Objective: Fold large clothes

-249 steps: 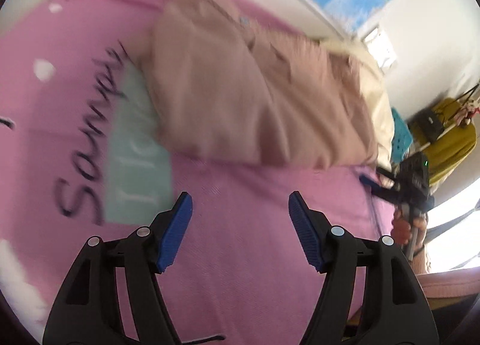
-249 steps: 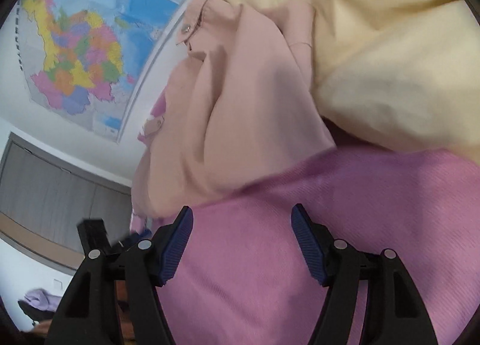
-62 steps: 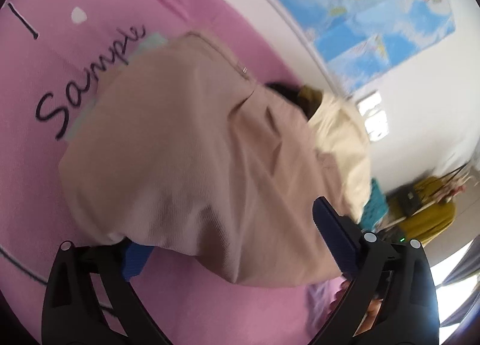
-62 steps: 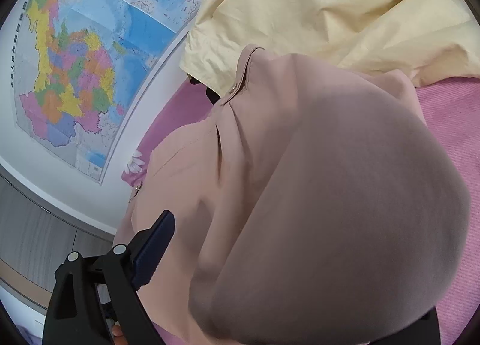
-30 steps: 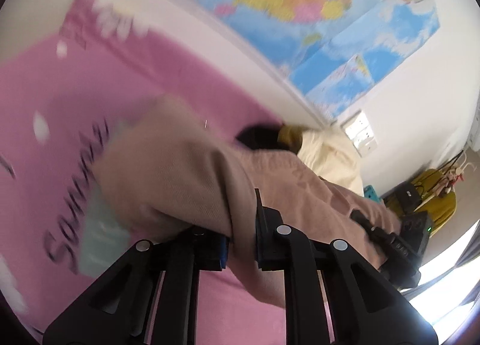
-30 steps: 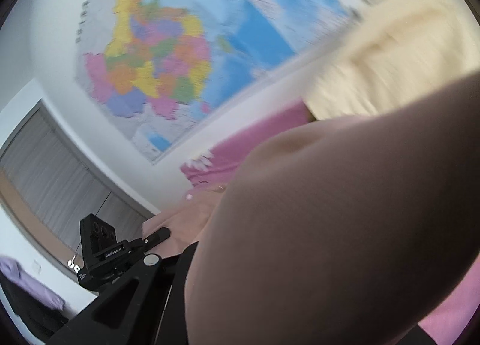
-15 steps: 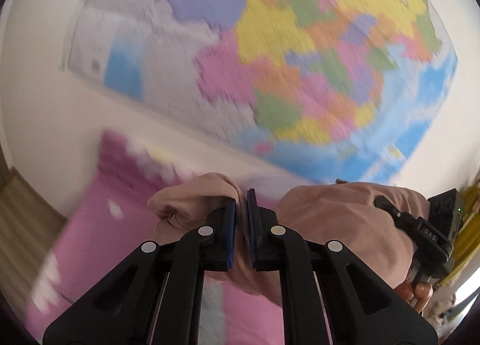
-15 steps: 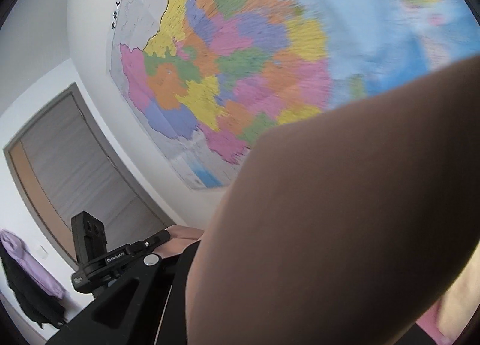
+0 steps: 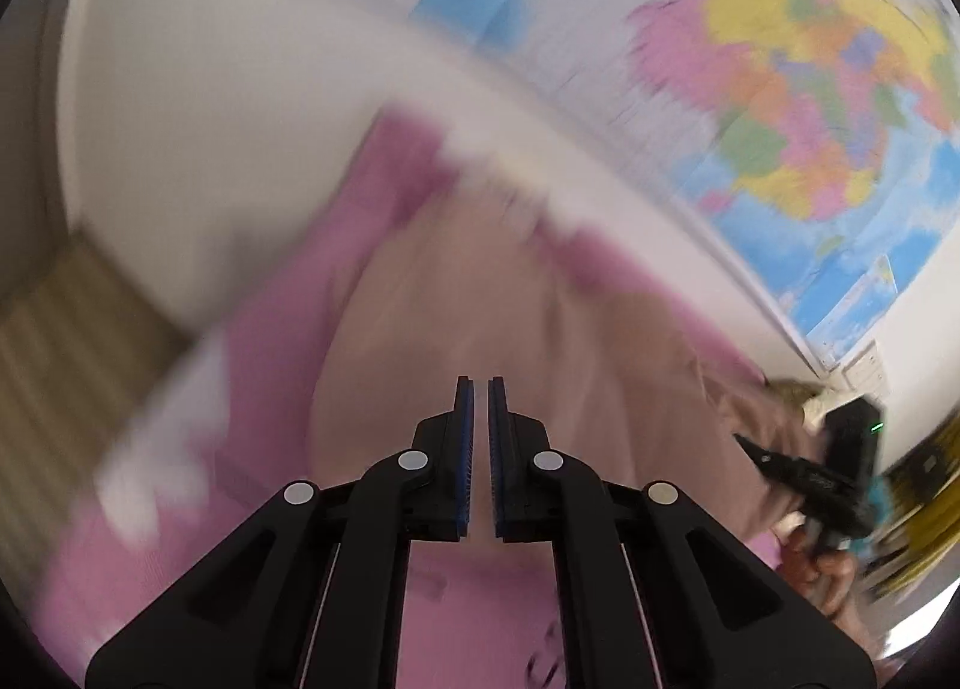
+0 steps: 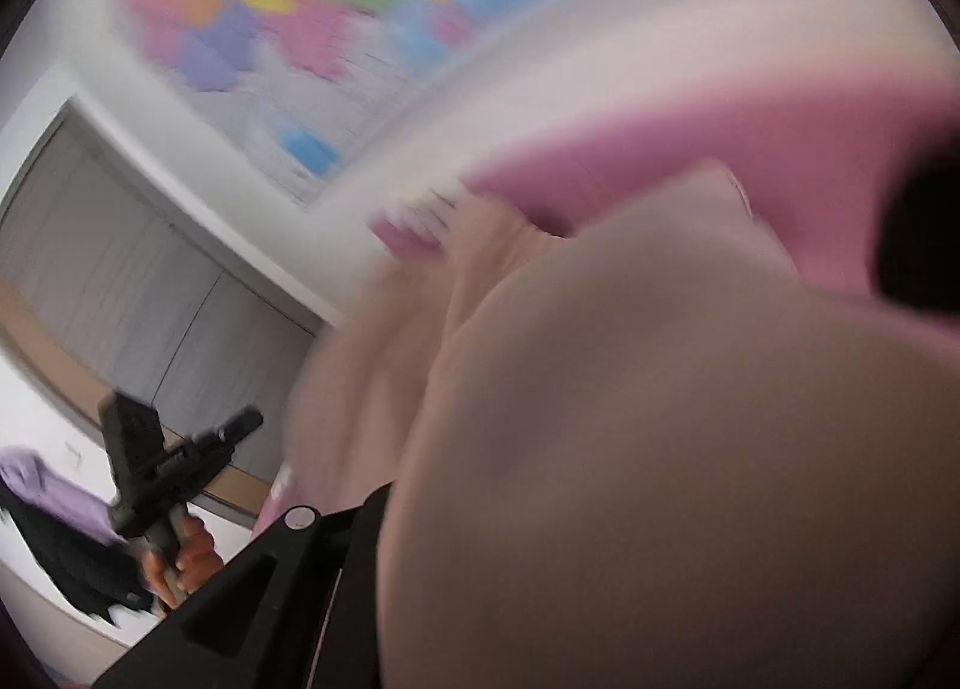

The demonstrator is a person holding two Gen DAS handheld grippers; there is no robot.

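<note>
Left gripper [image 9: 480, 389]: blue pads drawn together to a thin slit at lower centre. No cloth shows bunched between or above them, so I read it as closed on nothing; a very thin edge in the slit cannot be excluded.

Right gripper [image 9: 744, 440]: at the right edge of the left wrist view its fingers read as one dark point set against the garment's edge, with the person's hand [image 9: 822, 563] below it. Its own view has the pads hidden under cloth billowing over the lens from the finger area. Judgement: pinched shut on the garment.

Beige garment [image 9: 540, 317]: spread from frame centre toward the right edge, lying on the pink bedcover [image 9: 288, 389], with the wall map [image 9: 810, 89] at upper right. Both views are smeared with blur.

Risks:
- If the left pads are empty, one corner is free. The garment then hangs from the right side alone, and the fold would land skewed or bunched.
- Fast travel with a shallow pinch could pull the right edge out.
- Cloth over the right lens hides the landing spot, so misplacement is likely.
- Dragging could ruck the bedcover.
</note>
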